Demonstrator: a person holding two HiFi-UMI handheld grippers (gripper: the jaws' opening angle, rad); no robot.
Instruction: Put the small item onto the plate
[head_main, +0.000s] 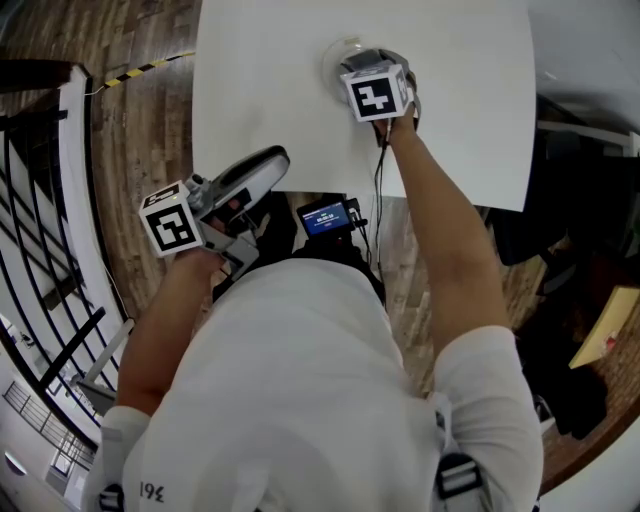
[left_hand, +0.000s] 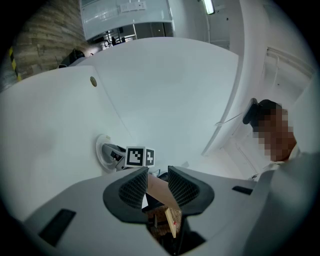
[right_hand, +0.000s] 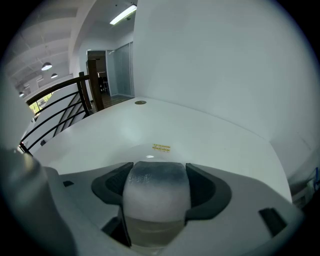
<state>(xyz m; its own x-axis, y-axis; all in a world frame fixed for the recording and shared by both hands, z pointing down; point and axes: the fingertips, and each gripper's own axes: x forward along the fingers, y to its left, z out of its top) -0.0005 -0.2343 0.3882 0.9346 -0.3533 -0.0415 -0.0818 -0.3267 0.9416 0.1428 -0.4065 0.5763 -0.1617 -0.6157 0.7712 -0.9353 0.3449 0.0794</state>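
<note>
Small item (right_hand: 156, 200) clamped in right tool (right_hand: 157, 182) over plate (left_hand: 100, 149) on table (head_main: 280, 80).

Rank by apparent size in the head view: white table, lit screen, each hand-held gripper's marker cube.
Largest: white table.
Next: left marker cube and right marker cube, too alike to rank.
Smallest: lit screen.
</note>
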